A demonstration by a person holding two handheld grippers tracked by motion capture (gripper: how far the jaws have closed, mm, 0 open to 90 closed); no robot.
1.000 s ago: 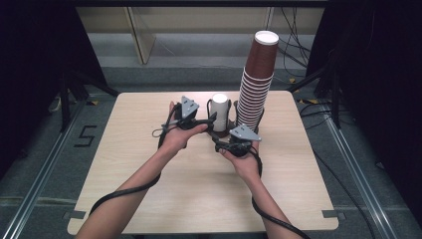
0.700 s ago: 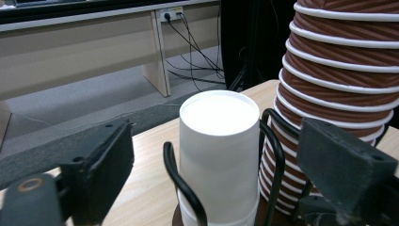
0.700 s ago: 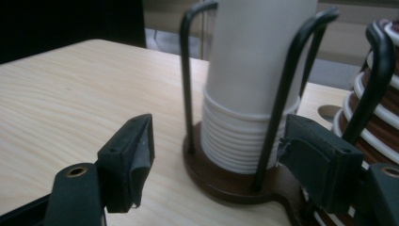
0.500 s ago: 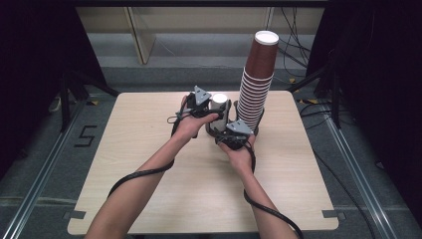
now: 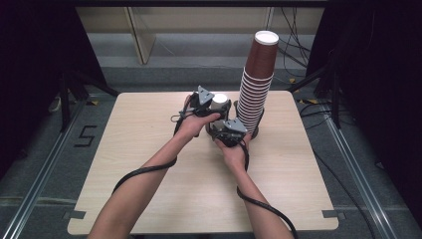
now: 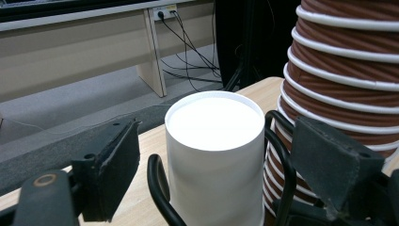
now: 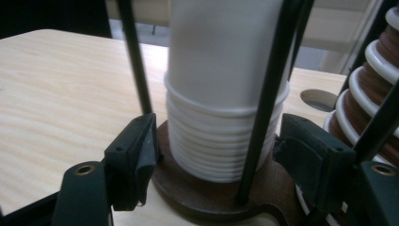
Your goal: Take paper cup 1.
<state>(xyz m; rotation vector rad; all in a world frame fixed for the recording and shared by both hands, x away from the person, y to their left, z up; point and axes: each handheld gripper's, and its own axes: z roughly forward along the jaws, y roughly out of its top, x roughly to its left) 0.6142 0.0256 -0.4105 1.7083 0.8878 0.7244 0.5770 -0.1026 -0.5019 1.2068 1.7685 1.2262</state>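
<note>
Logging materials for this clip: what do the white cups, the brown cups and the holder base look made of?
White cups: likely matte paper, rolled rims. Brown cups: apparently ribbed paper, white rims. Holder base: seemingly brown fibreboard, dull face, with thin black rods, probably metal.

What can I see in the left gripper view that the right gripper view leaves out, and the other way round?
The left gripper view alone looks down on the flat closed top of the white cup stack, with a wall socket and cables behind. The right gripper view alone takes in the stack's lower rims and the brown base of the holder, plus a round hole in the table. Both share the white cups, the black holder rods, the brown cup stack and open fingers either side.
</note>
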